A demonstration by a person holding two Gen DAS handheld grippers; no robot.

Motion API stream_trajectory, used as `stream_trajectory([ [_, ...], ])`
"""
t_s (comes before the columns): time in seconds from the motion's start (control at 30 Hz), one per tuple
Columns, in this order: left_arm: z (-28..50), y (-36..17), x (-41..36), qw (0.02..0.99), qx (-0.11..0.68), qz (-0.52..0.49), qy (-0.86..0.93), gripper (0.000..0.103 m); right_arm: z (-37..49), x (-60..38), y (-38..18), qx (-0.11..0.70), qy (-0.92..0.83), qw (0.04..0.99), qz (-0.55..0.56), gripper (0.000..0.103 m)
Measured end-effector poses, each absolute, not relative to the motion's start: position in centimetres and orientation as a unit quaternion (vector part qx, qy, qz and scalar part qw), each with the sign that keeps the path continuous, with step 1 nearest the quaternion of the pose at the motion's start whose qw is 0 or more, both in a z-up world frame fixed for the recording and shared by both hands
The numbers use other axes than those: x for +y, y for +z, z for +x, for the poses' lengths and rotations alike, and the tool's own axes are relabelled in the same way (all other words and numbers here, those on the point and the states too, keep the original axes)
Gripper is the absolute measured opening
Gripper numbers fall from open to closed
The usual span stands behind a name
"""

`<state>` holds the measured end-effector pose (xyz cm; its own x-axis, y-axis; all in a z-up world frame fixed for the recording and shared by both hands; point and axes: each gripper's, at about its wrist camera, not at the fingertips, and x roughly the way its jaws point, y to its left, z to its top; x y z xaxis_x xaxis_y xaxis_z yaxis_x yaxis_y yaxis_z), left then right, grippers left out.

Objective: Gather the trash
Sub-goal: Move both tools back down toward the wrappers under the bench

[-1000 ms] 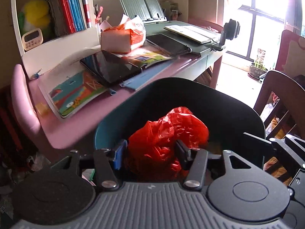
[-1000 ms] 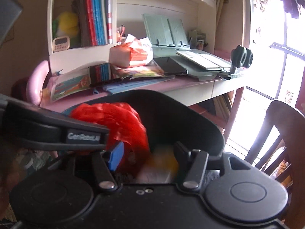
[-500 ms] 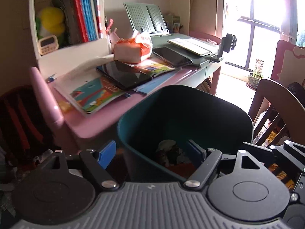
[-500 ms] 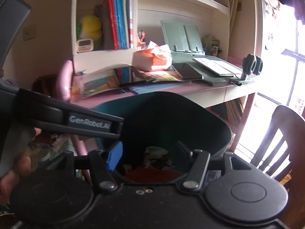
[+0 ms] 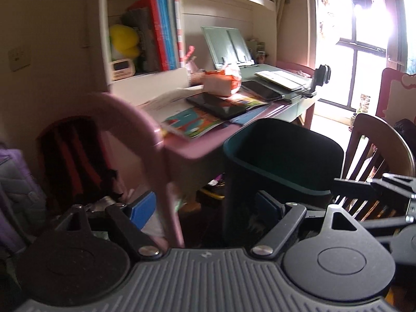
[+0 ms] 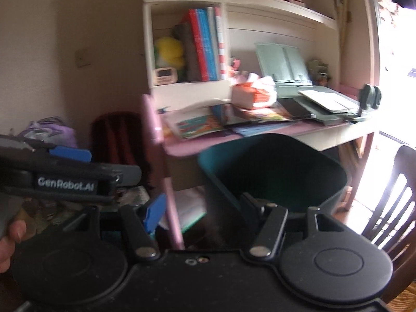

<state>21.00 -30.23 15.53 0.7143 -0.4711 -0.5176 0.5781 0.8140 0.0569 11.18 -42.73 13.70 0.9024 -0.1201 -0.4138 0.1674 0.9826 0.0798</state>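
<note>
We look forward and slightly downward from each hand-held wrist camera, close behind the dark bin [image 5: 283,161] [image 6: 273,171]; both views share it, the counter's [image 5: 187,150] [image 6: 182,148] near edge and the bookshelf [image 5: 145,33] [image 6: 187,44].

A dark teal plastic trash bin [image 5: 283,161] is seen standing upright on the floor just in front of the pink desk [image 5: 187,150], its open mouth set below the desk's front edge. Its back wall rises higher than its front rim [image 6: 215,171]. The interior is in deep shadow, and its contents cannot be made out.
</note>
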Motion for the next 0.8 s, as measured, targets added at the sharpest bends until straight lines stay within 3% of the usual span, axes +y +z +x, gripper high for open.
stream_trajectory([
  [0.17,19.5,15.0,-23.4,0.929,0.249,0.086,-0.258,0.088,10.9,-38.7,13.3,0.208,-0.017,0.977,0.051,0.065],
  [0.33,18.1,13.4,-16.2,0.938,0.256,0.069,-0.225,0.101,11.2,-34.4,11.5,0.201,0.058,0.976,0.066,0.068],
  [0.47,17.8,10.9,-10.3,0.941,0.273,0.053,-0.192,0.102,12.1,-30.5,9.0,0.197,0.096,0.974,0.058,0.069],
  [0.6,18.7,6.8,-4.6,0.941,0.296,0.029,-0.161,0.102,13.7,-26.6,5.6,0.202,0.131,0.969,0.047,0.07],
  [0.8,21.9,-1.9,3.6,0.925,0.34,-0.068,-0.156,0.103,18.7,-19.8,-1.0,0.277,0.168,0.946,-0.013,0.07],
])
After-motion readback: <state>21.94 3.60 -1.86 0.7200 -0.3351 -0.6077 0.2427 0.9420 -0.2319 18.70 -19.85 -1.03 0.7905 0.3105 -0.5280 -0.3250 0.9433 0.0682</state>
